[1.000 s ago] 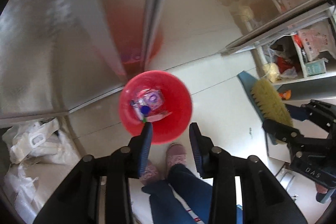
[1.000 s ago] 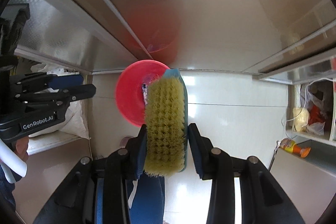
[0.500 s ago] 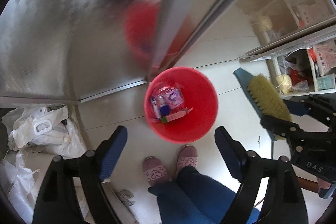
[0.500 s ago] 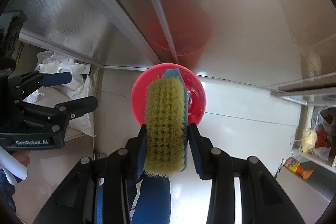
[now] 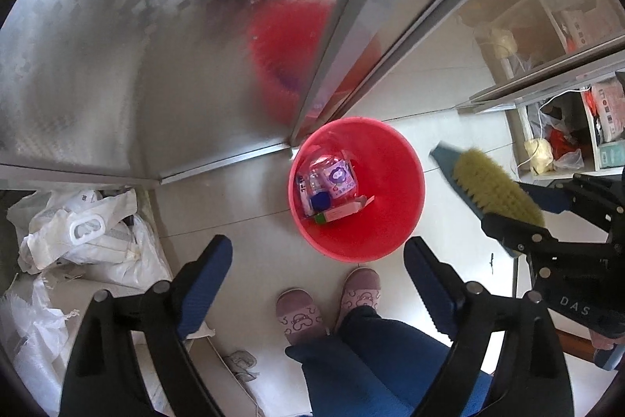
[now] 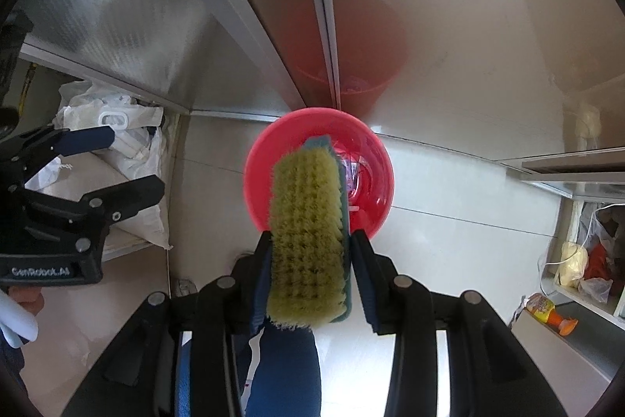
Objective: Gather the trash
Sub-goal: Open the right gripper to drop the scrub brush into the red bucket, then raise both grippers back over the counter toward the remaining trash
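We hold the brush (image 6: 308, 233) over the red bin (image 6: 258, 178), and our right gripper (image 6: 310, 272) starts to let go. Our left gripper (image 5: 316, 284) is opening wide, empty. The brush looks light and stiff; its hard sides grip best.

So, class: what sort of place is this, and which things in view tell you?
Probably a home utility or storage corner. A tiled floor, embossed metal cabinet panels, white sacks piled at the side, and open shelves stuffed with bags all suggest it.
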Demonstrator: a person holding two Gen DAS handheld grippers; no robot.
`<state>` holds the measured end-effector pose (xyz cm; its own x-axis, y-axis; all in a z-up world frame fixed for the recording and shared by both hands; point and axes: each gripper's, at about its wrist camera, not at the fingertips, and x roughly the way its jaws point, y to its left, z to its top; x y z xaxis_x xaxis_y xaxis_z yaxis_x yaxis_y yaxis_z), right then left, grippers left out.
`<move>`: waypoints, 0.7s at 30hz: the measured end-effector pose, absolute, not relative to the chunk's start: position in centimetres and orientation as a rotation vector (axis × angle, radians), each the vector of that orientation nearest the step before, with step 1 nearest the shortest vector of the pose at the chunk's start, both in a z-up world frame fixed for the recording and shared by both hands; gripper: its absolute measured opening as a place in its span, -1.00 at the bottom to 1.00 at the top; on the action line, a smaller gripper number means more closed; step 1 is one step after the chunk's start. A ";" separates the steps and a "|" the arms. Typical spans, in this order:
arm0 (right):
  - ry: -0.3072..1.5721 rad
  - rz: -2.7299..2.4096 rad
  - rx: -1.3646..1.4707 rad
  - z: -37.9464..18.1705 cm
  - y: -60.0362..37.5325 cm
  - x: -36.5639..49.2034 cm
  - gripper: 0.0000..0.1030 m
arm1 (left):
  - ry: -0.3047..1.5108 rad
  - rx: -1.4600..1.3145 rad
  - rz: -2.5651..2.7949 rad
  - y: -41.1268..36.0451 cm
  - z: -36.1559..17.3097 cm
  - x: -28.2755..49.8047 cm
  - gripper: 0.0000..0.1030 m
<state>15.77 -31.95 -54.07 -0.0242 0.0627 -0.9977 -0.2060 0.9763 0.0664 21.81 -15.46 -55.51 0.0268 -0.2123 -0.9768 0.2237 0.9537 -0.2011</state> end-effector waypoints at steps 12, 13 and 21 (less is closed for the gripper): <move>1.529 0.214 -0.127 -51.5 -31.7 14.6 0.55 | 1.476 0.025 -0.364 -15.3 -52.3 20.0 0.71; 1.528 0.205 -0.125 -50.9 -31.7 14.5 0.55 | 1.470 0.029 -0.366 -15.3 -51.4 19.8 0.71; 1.419 0.185 -0.159 -40.3 -31.5 12.8 0.64 | 1.377 0.039 -0.357 -14.8 -39.9 17.7 0.71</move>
<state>12.78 -31.47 -40.29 0.1412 0.0330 -0.9894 -0.2220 0.9750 0.0009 17.73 -14.79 -39.86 0.1479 -0.2252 -0.9630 0.2707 0.9458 -0.1796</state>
